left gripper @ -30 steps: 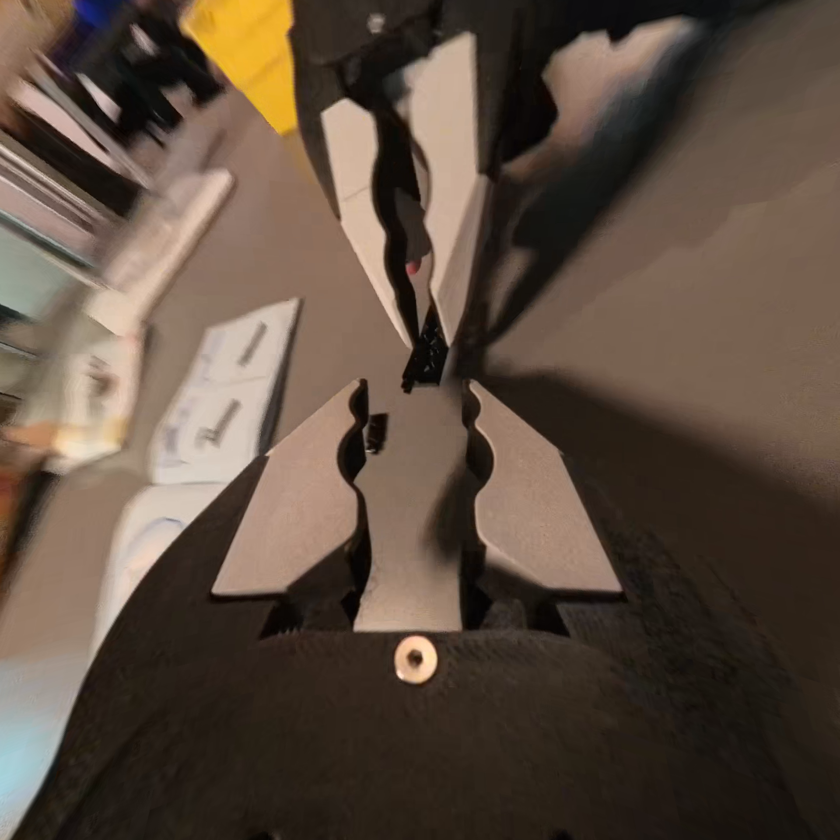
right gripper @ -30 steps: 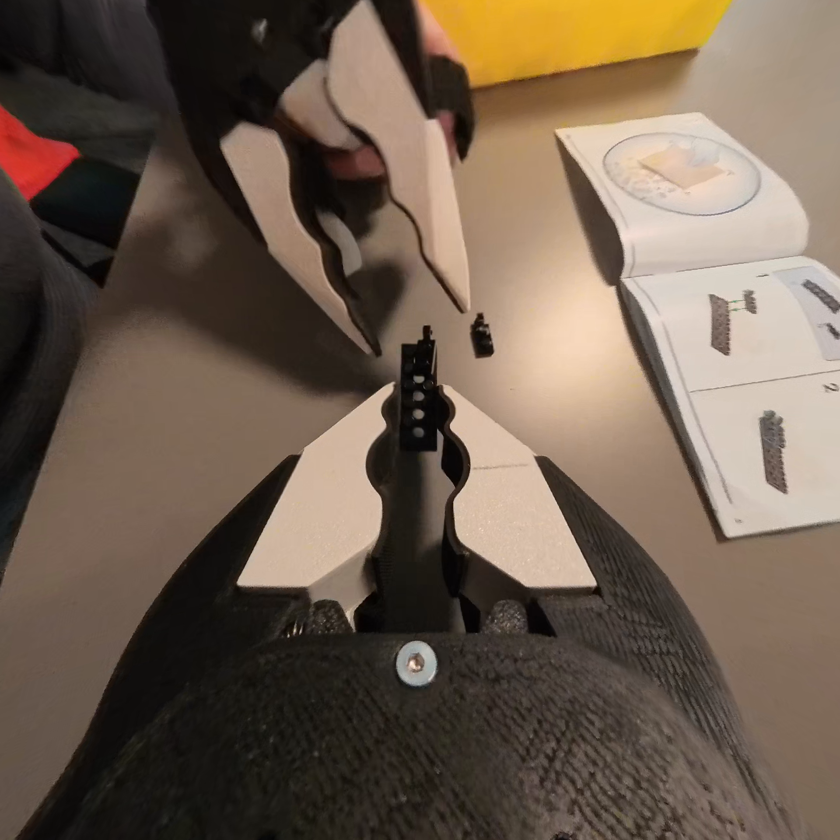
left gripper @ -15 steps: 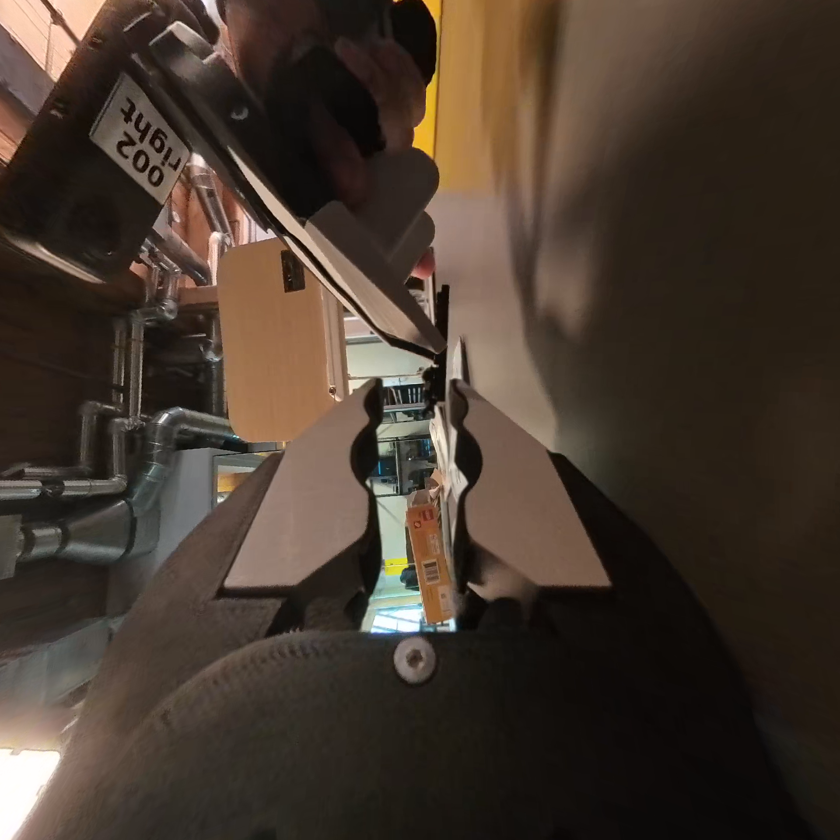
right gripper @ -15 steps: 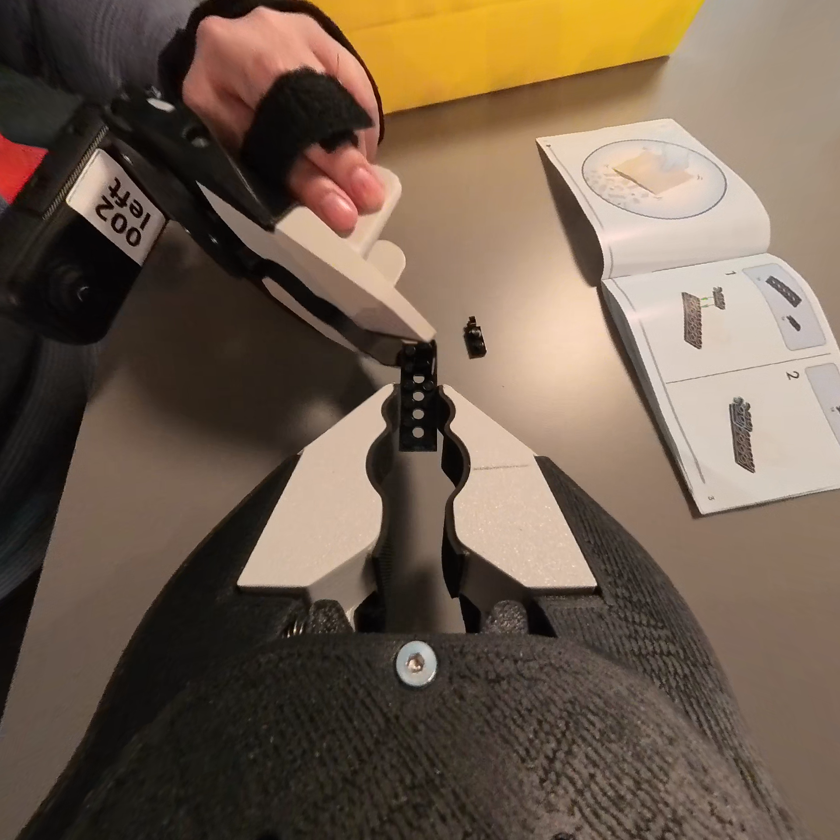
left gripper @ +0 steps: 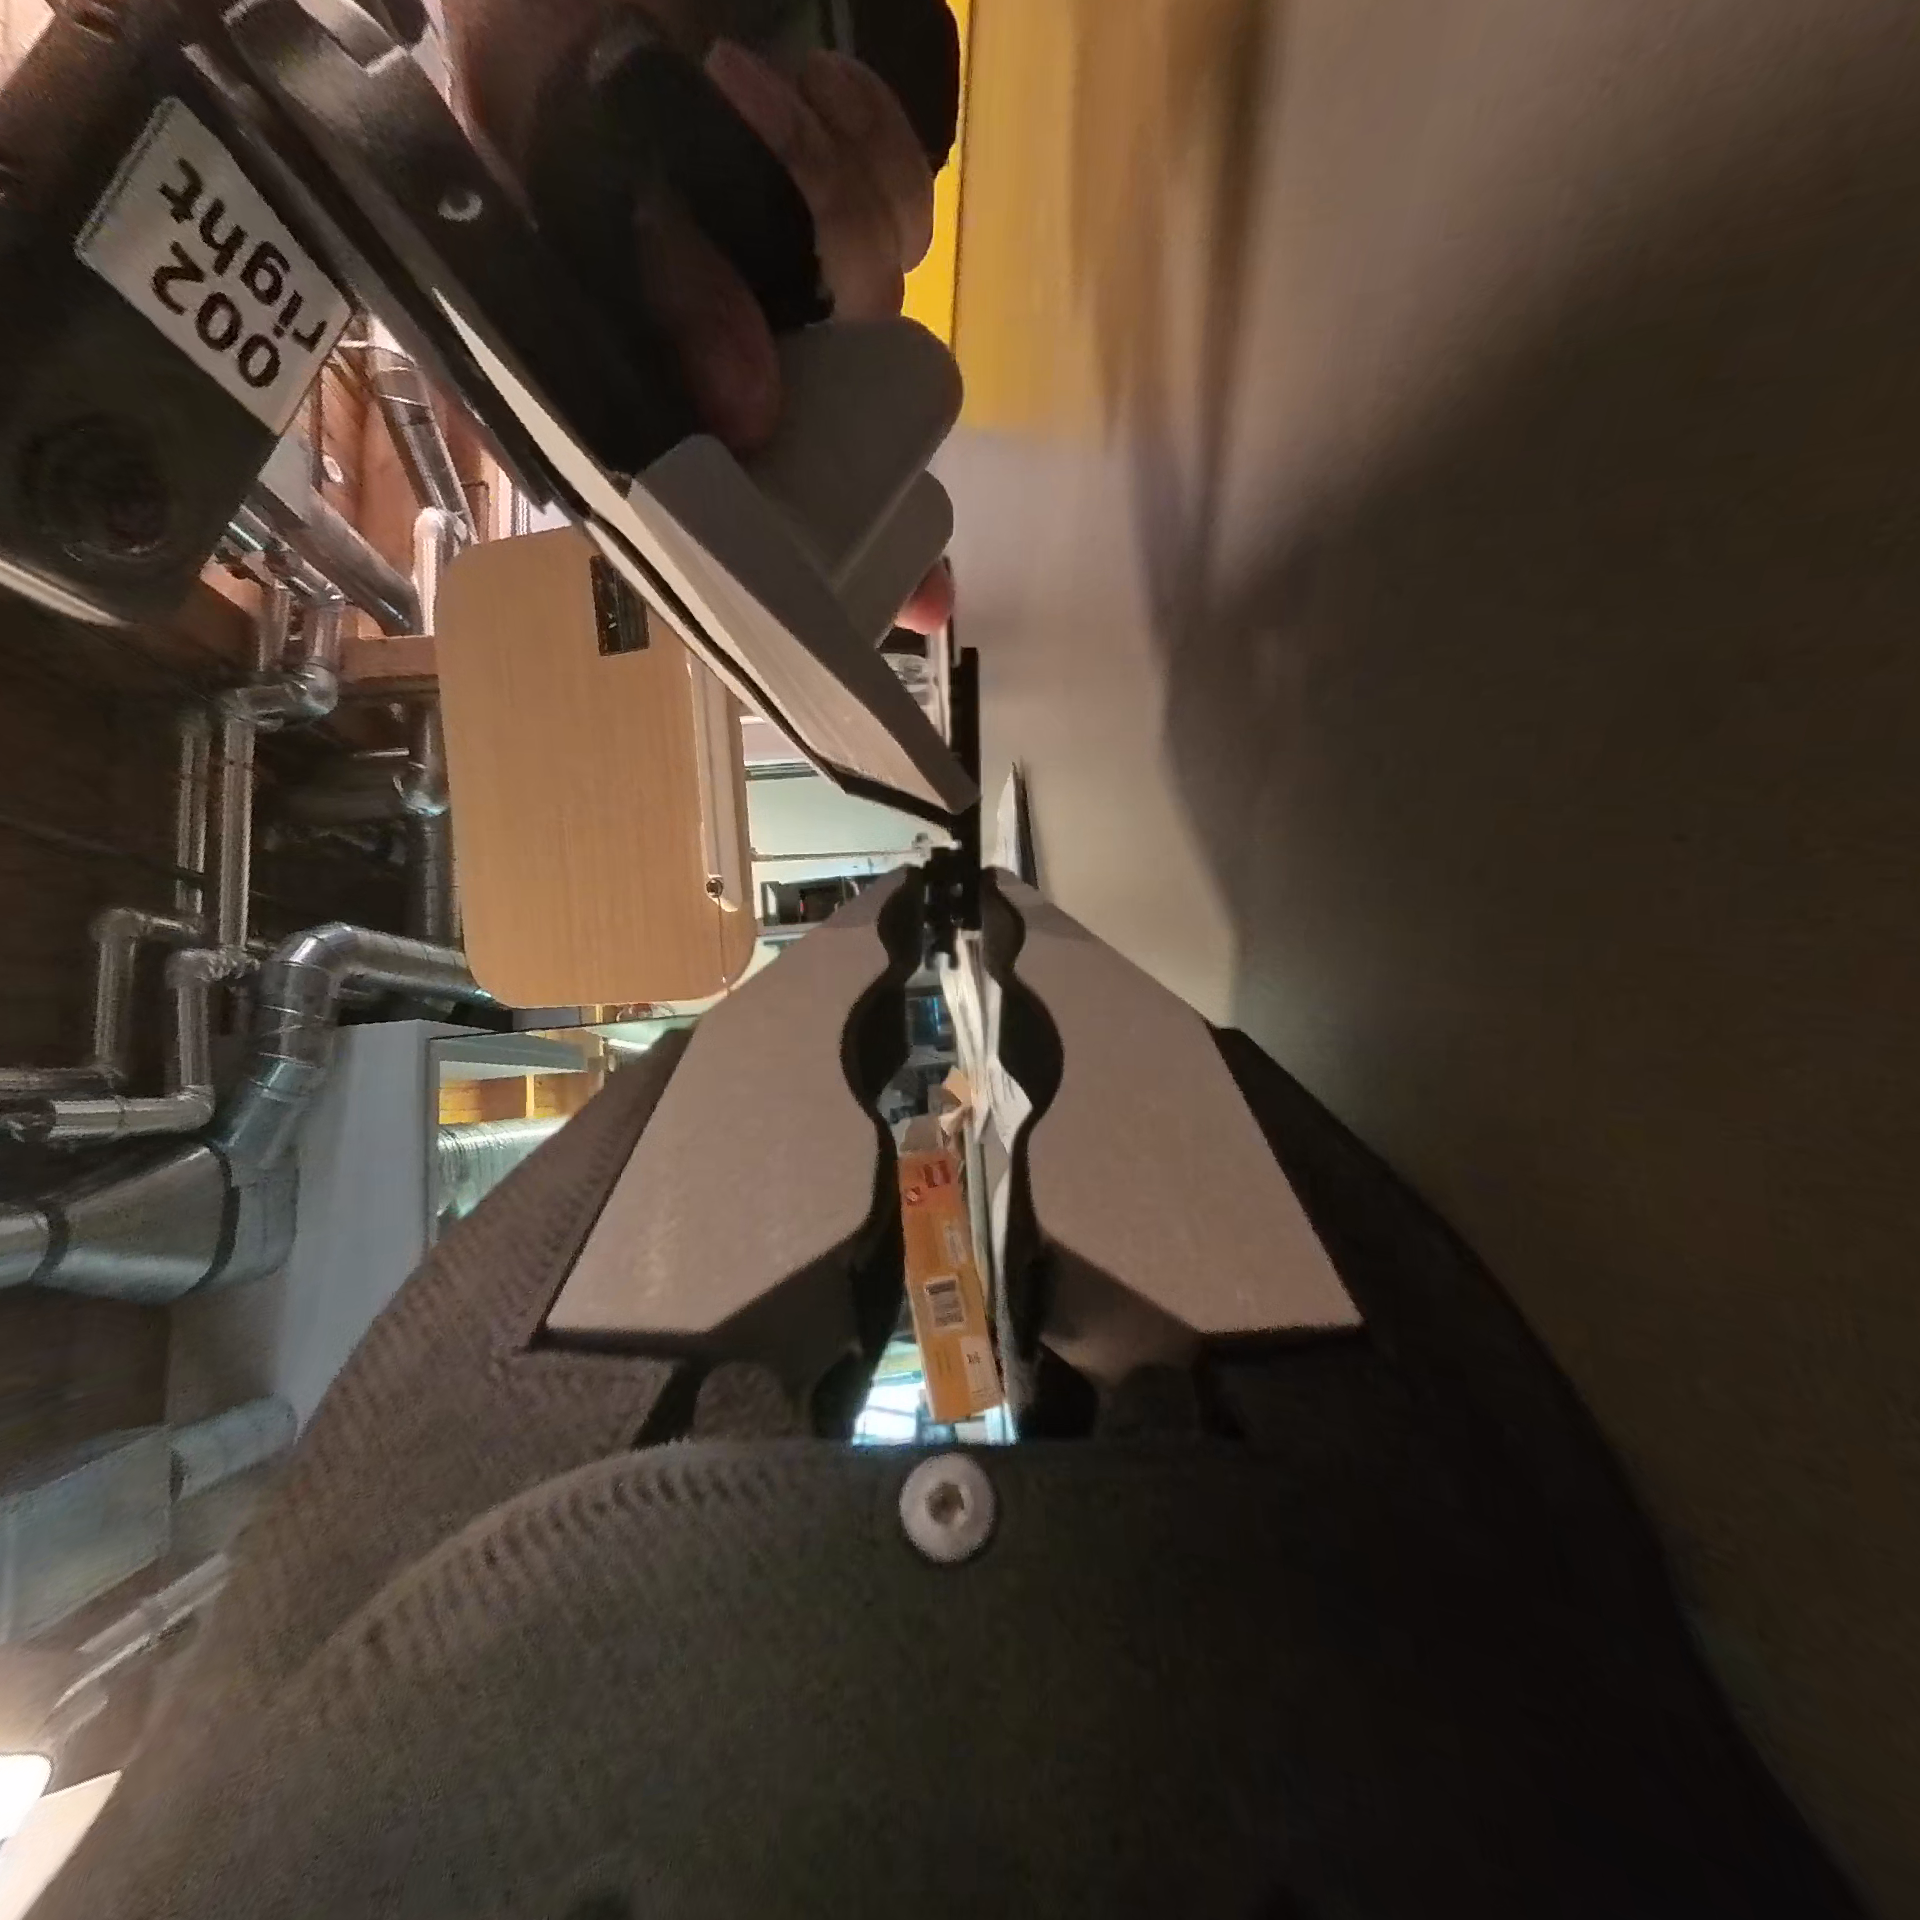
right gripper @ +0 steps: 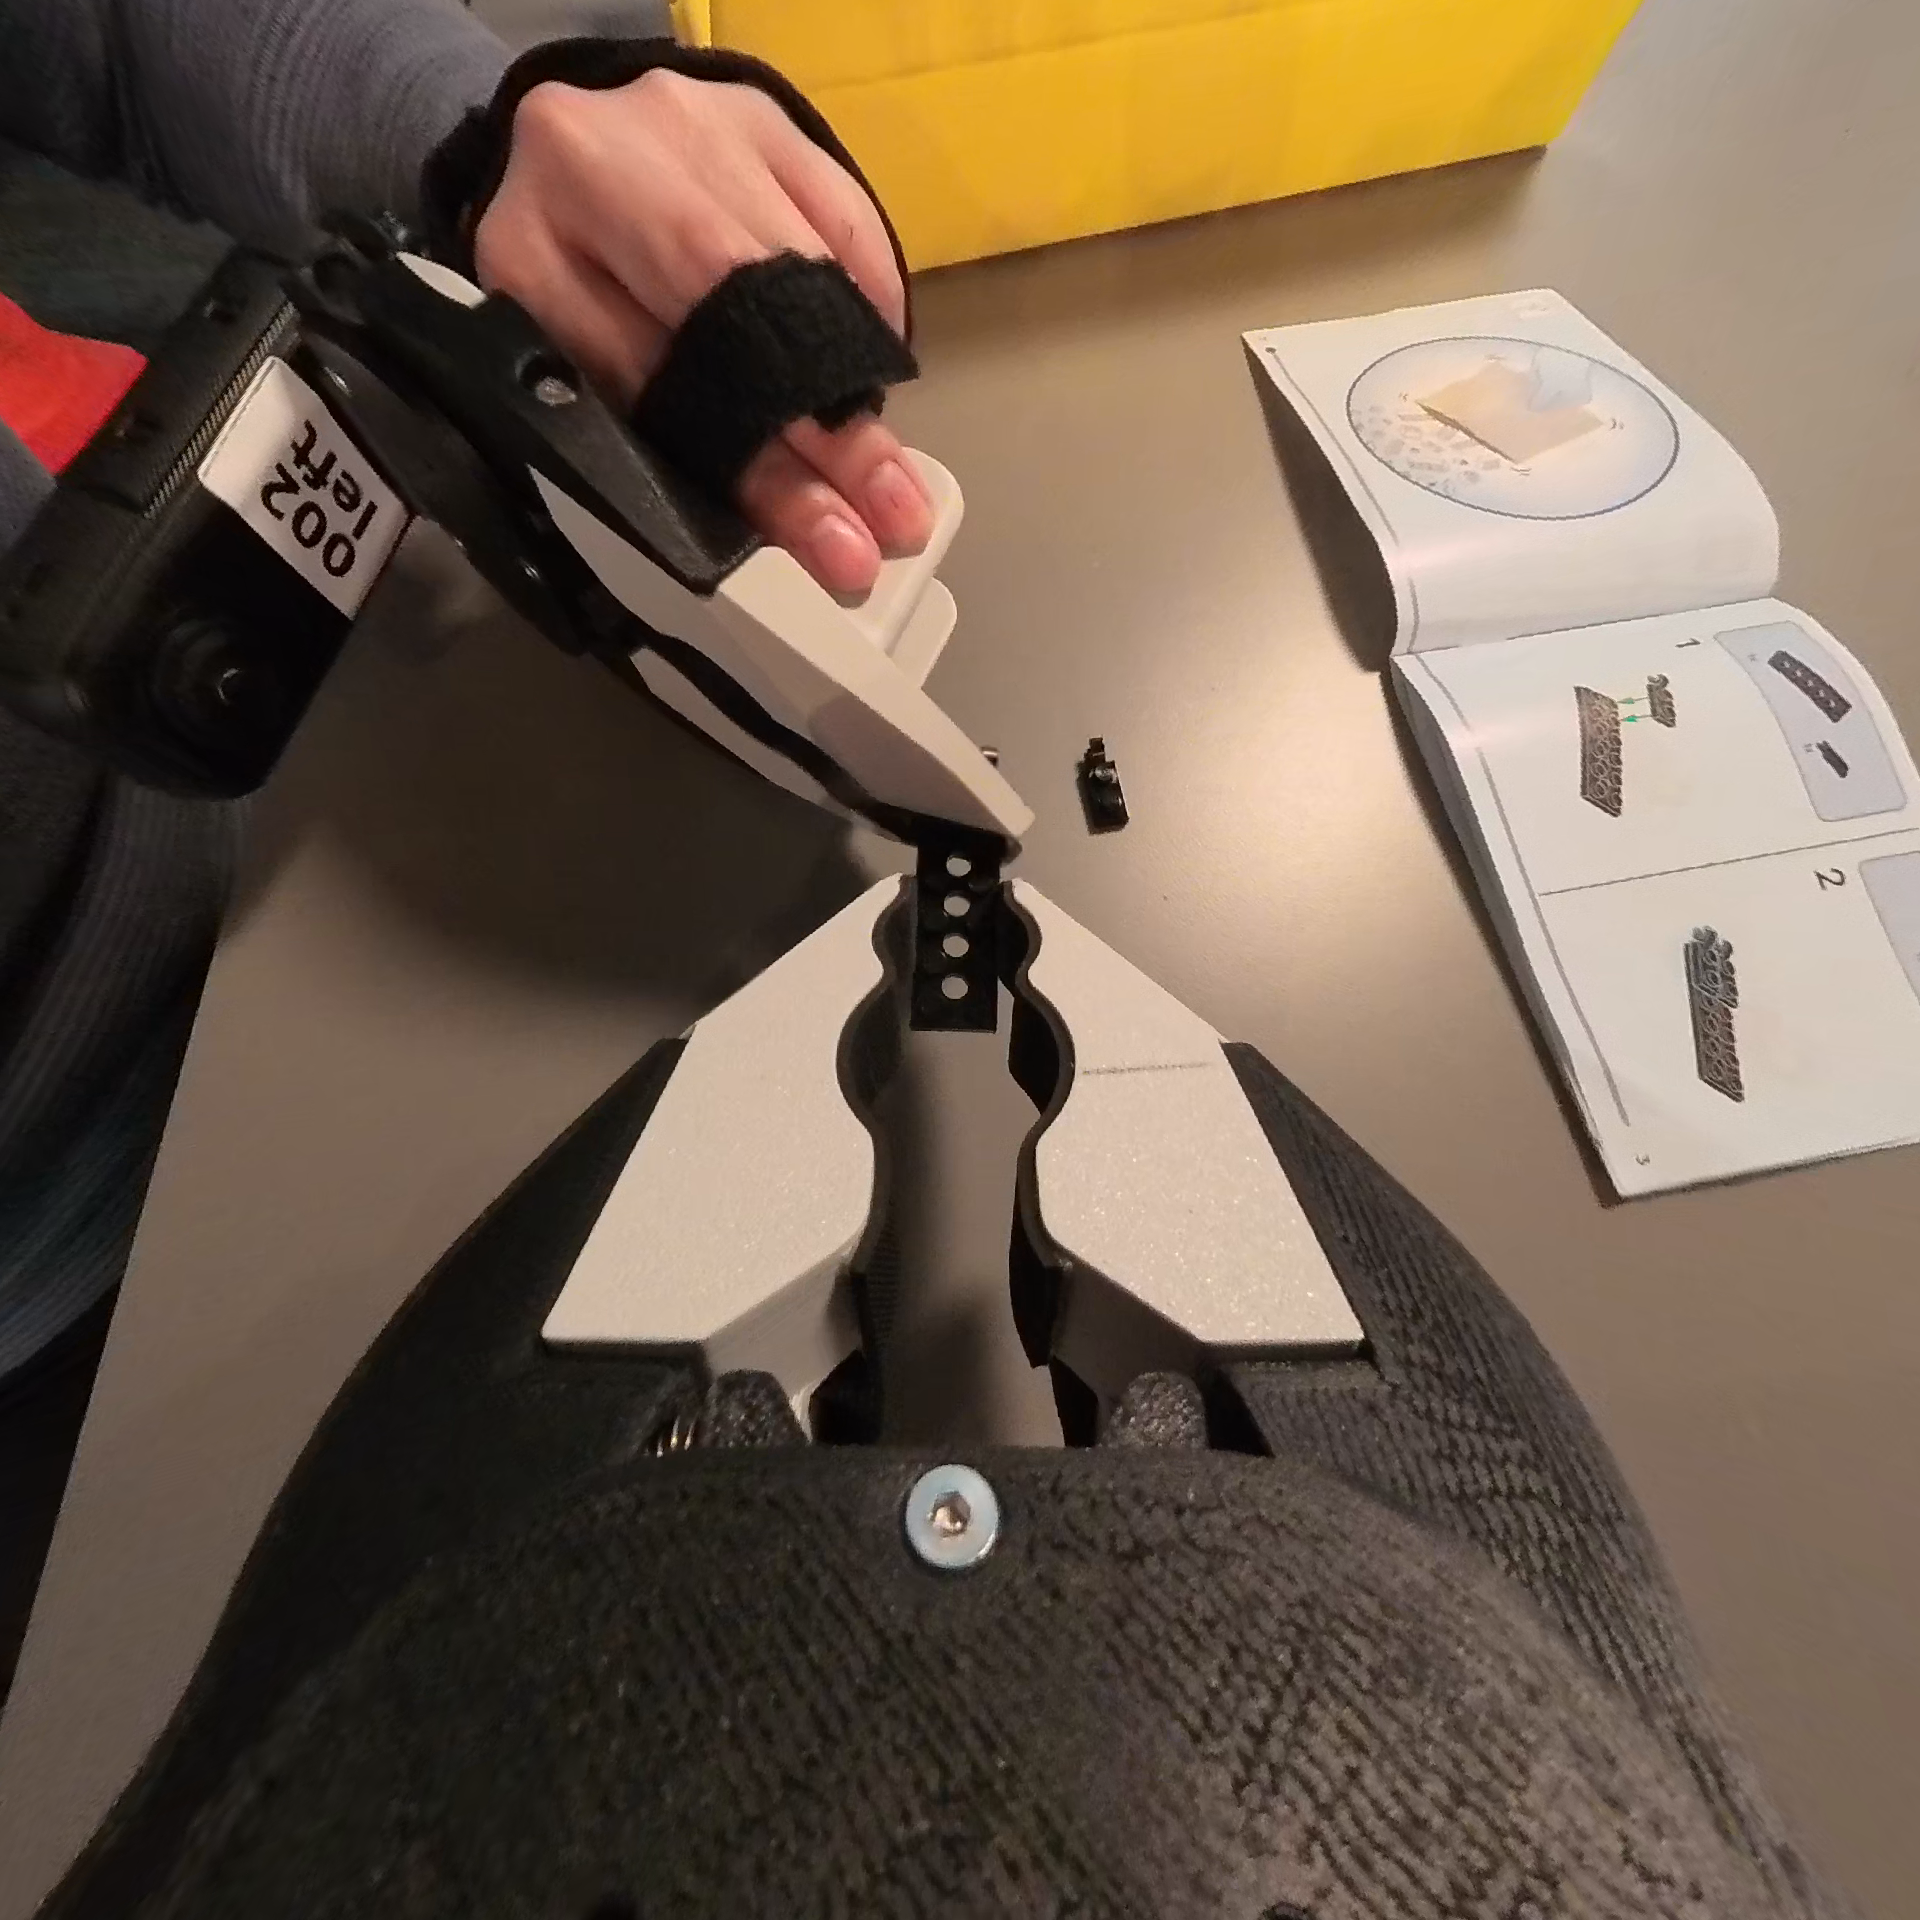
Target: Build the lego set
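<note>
A black lego plate (right gripper: 952, 940) with a row of holes stands on edge between the fingers of my right gripper (right gripper: 954, 885), which is shut on it above the grey table (right gripper: 520, 935). My left gripper (right gripper: 966, 826) comes in from the upper left, rolled on its side, and is shut on the plate's far end, which its tips hide. In the left wrist view the left gripper (left gripper: 951, 888) pinches a black part (left gripper: 943, 912), and the right gripper (left gripper: 948, 802) meets it from above. A small loose black piece (right gripper: 1103, 771) lies on the table just right of the tips.
An open instruction booklet (right gripper: 1558, 675) lies on the table at the right. A yellow box (right gripper: 1143, 104) stands along the far edge. A person's hand (right gripper: 675, 229) and grey sleeve hold the left gripper at the upper left. Both grippers' tips are close together, under 4 cm apart.
My left gripper was open and apart from the plate; it has rolled sideways, come down onto the plate's far end and closed there. My right gripper has kept hold of the plate.
</note>
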The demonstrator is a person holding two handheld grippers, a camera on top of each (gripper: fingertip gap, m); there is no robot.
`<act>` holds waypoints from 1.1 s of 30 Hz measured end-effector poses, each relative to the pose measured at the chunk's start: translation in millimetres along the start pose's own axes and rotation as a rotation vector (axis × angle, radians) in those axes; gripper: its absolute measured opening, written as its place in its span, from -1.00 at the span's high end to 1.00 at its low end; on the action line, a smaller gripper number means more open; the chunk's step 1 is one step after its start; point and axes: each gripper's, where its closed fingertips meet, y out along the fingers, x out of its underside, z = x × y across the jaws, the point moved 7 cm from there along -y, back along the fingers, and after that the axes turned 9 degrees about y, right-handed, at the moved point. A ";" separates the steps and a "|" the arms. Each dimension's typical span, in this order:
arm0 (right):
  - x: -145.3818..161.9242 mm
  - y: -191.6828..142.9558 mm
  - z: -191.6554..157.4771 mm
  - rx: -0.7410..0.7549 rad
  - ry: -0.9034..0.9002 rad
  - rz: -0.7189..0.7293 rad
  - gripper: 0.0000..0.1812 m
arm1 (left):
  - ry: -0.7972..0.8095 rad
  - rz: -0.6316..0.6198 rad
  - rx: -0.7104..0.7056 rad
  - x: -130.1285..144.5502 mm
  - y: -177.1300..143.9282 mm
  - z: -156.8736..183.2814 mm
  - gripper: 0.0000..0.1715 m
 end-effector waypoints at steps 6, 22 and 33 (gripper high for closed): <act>-0.4 -0.1 -1.2 -0.015 0.003 0.006 0.86 | 0.049 0.007 -0.010 -0.2 -2.2 -0.6 0.89; -6.1 14.0 -3.9 0.468 -0.676 0.049 0.83 | -0.327 -0.029 0.130 25.5 2.6 -6.7 0.89; -9.1 18.9 -9.8 0.559 -0.808 0.039 0.97 | -0.553 0.056 0.181 35.2 -0.3 -11.6 0.89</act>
